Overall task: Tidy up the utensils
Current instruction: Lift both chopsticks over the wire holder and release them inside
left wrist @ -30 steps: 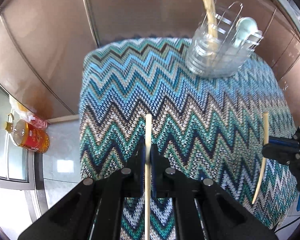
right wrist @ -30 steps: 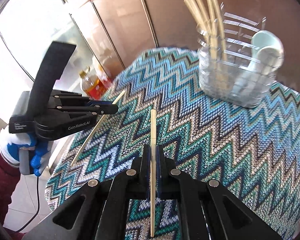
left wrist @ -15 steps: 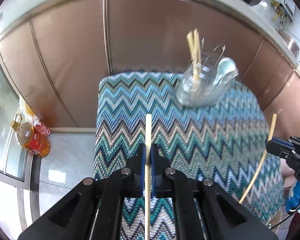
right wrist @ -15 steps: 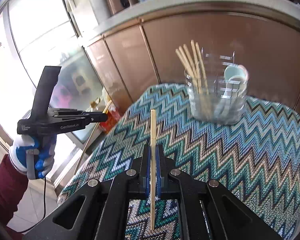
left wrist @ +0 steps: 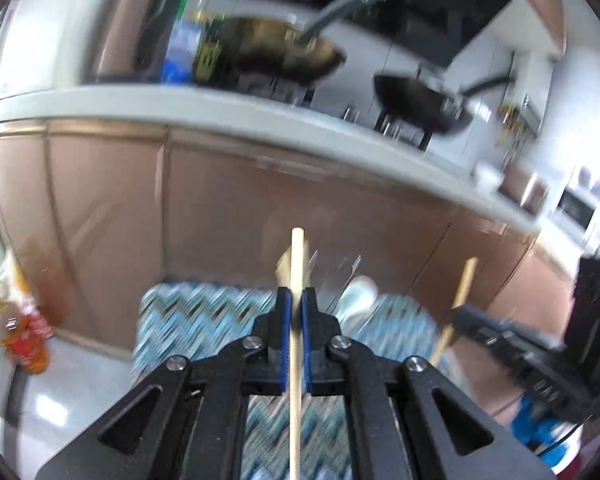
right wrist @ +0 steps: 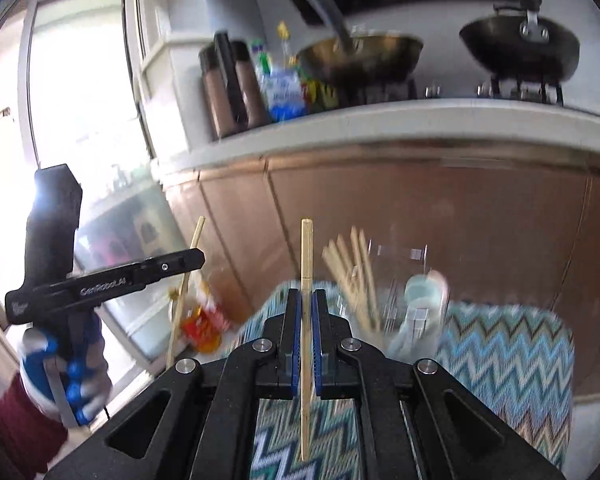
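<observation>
Left gripper (left wrist: pixel 296 308) clamped on one chopstick (left wrist: pixel 297 264); right gripper (right wrist: pixel 307 308) clamped on another (right wrist: pixel 306 252). Probably light, stiff, slippery. Best pinched mid-shaft.

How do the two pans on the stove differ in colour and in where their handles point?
In the right wrist view, the left pan is golden brown inside; the right pan is black. The left pan's grey handle slants up to the left; the right pan's dark handle rises nearly straight up. Both sit on stove burners.
</observation>
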A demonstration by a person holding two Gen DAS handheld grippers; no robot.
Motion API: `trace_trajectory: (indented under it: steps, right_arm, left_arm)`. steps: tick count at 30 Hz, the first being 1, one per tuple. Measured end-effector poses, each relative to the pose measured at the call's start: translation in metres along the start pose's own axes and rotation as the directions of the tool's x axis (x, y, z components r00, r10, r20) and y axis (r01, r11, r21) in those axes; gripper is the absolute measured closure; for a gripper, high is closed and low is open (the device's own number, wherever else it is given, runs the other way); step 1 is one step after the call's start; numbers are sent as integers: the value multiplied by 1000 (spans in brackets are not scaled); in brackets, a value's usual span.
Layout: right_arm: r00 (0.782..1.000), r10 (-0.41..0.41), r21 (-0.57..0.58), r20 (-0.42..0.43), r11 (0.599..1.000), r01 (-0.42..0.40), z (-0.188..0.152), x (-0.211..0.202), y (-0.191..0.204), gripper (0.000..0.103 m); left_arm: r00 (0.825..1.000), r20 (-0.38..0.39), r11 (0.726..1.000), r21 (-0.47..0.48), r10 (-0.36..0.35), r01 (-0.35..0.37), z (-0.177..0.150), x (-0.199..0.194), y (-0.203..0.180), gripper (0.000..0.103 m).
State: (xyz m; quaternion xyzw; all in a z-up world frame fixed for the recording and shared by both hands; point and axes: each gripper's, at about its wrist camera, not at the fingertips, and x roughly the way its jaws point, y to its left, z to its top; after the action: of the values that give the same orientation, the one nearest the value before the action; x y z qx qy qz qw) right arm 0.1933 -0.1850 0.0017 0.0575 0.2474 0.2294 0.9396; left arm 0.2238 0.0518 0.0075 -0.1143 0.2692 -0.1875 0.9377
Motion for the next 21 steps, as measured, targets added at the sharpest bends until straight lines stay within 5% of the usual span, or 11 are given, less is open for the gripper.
trace_trajectory:
  steps: [4,10,21]
  right_arm:
    - [995,4,-9,98,1000,-4,30,13,-12,98]
    - [983,-25,-53,179,998,35,51,50,-29,98]
    - [983,-58,-84,174,994,74,39,115,-55,98]
  left_arm:
    - [992,126,998,-47,-23,29,27,14,-11,99]
    - [952,303,991,-130,33,7,48,57,-13,99]
    - [923,365,984,-165,125,-68,30,134,-8,98]
